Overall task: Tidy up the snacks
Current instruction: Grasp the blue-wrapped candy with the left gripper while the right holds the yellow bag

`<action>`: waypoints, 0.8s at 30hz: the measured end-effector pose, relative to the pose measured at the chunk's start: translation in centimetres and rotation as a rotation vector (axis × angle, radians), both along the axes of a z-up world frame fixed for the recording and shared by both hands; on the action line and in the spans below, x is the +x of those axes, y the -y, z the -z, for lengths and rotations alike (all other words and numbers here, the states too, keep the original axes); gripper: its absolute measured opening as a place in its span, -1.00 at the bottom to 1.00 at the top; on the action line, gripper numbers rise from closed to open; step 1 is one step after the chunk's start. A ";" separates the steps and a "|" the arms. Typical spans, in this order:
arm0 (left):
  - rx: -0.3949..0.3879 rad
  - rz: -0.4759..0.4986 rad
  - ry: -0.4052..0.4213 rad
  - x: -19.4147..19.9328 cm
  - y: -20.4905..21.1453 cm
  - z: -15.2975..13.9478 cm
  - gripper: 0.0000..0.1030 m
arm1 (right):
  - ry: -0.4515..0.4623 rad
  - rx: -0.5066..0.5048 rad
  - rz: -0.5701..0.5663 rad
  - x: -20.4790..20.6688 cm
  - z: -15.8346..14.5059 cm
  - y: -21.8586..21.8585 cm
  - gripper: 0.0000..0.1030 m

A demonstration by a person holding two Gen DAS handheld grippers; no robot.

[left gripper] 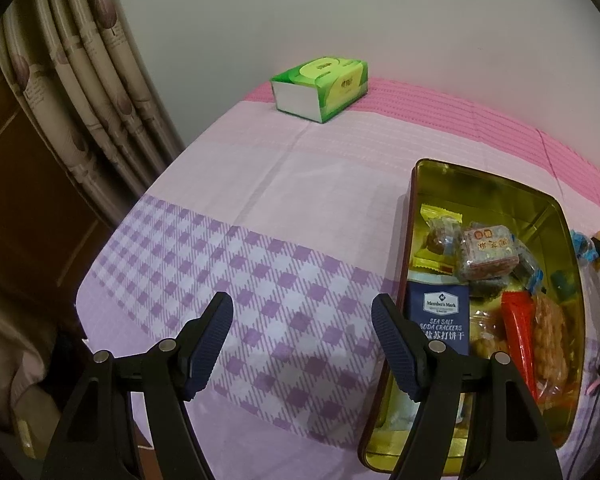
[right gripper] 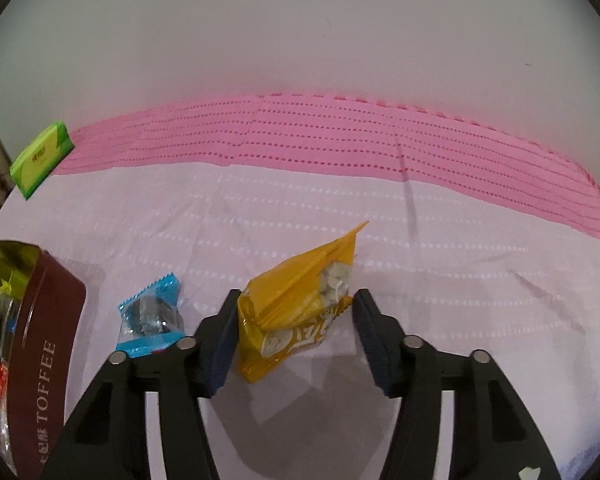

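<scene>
A gold-lined toffee tin [left gripper: 428, 184] with brown outer walls [right gripper: 40, 344] sits on the pink cloth and holds several snacks, among them a blue soda cracker pack [left gripper: 440, 316] and a red packet [left gripper: 518, 332]. My left gripper [left gripper: 302, 340] is open and empty, hovering just left of the tin. My right gripper [right gripper: 296, 328] is open, its jaws on either side of a yellow snack bag [right gripper: 296, 316] that lies on the cloth; the left pad seems to touch it. A blue wrapped candy [right gripper: 152, 316] lies between that bag and the tin.
A green tissue box [left gripper: 320, 88] stands at the far left by the wall, also in the right wrist view [right gripper: 42, 156]. A curtain [left gripper: 80, 80] hangs beyond the table's left edge. The wall runs close behind the table.
</scene>
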State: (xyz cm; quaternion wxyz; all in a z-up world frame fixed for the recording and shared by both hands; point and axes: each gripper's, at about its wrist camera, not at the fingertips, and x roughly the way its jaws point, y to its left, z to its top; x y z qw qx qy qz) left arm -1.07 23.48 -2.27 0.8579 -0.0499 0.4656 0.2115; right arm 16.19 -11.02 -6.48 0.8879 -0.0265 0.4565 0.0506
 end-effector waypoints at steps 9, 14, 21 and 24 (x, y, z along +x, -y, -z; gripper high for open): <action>0.010 -0.003 -0.002 0.1 0.1 0.1 0.40 | 0.030 -0.028 -0.020 0.5 0.0 -0.4 -0.08; 0.015 0.007 -0.001 0.1 0.3 0.1 0.40 | 0.041 -0.044 -0.027 -0.9 -0.2 0.5 -0.13; 0.032 0.039 0.014 0.1 1.3 0.0 0.40 | 0.047 -0.063 0.014 -2.9 -0.4 4.7 -0.15; 0.015 0.045 0.028 0.0 1.6 -0.2 0.40 | 0.048 -0.066 0.048 -3.2 -0.5 7.0 -0.15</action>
